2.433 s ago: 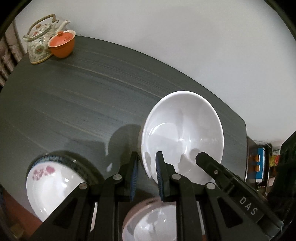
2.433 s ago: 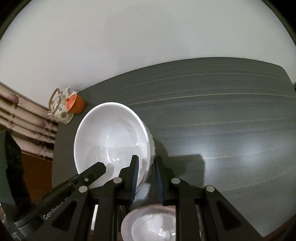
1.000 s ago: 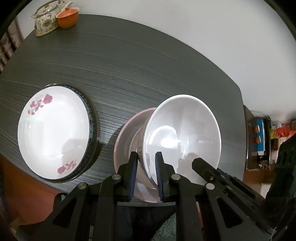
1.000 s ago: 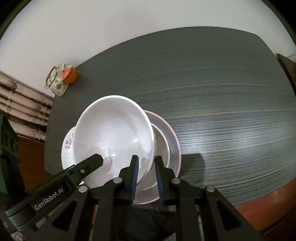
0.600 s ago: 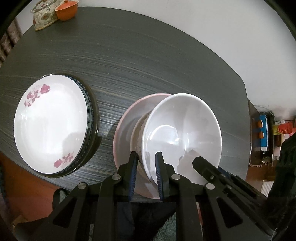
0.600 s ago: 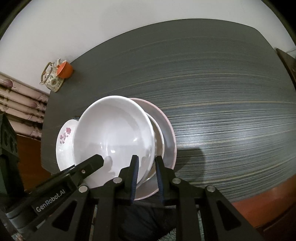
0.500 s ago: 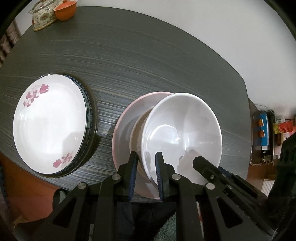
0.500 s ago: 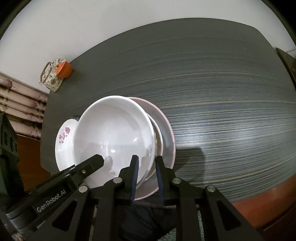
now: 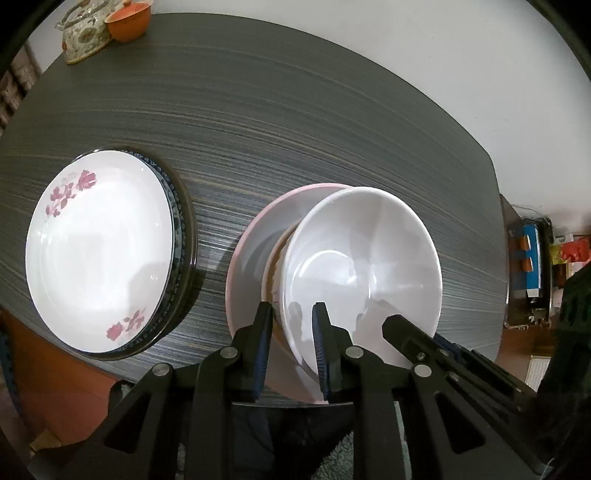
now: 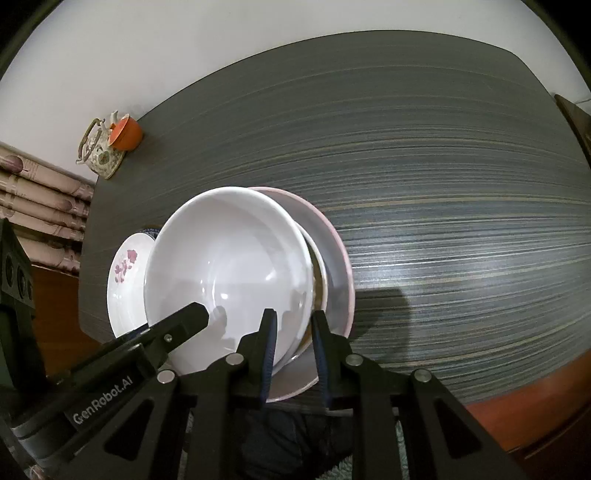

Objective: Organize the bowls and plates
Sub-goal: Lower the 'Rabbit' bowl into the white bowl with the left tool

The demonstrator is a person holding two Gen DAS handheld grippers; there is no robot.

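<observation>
A large white bowl (image 9: 364, 266) (image 10: 225, 273) is held between both grippers. My left gripper (image 9: 291, 343) is shut on its near left rim and my right gripper (image 10: 293, 341) is shut on its near right rim. The bowl sits low over a smaller brown-rimmed bowl (image 9: 273, 266) (image 10: 319, 273) that rests in a pink plate (image 9: 251, 266) (image 10: 334, 254); whether they touch I cannot tell. A white plate with red flowers (image 9: 98, 251) (image 10: 123, 277) lies on a dark-rimmed plate (image 9: 184, 236) to the left.
The dark wood-grain table (image 9: 295, 122) (image 10: 443, 184) carries a floral teapot (image 9: 83, 35) (image 10: 99, 151) and an orange lidded cup (image 9: 129, 22) (image 10: 125, 133) at its far left corner. The table's near edge runs just below the plates. Shelves with clutter (image 9: 532, 258) stand at the right.
Both grippers have carried the white bowl from above the bare table back and down over the pink plate, then lower onto the smaller bowl. Both grips stay shut.
</observation>
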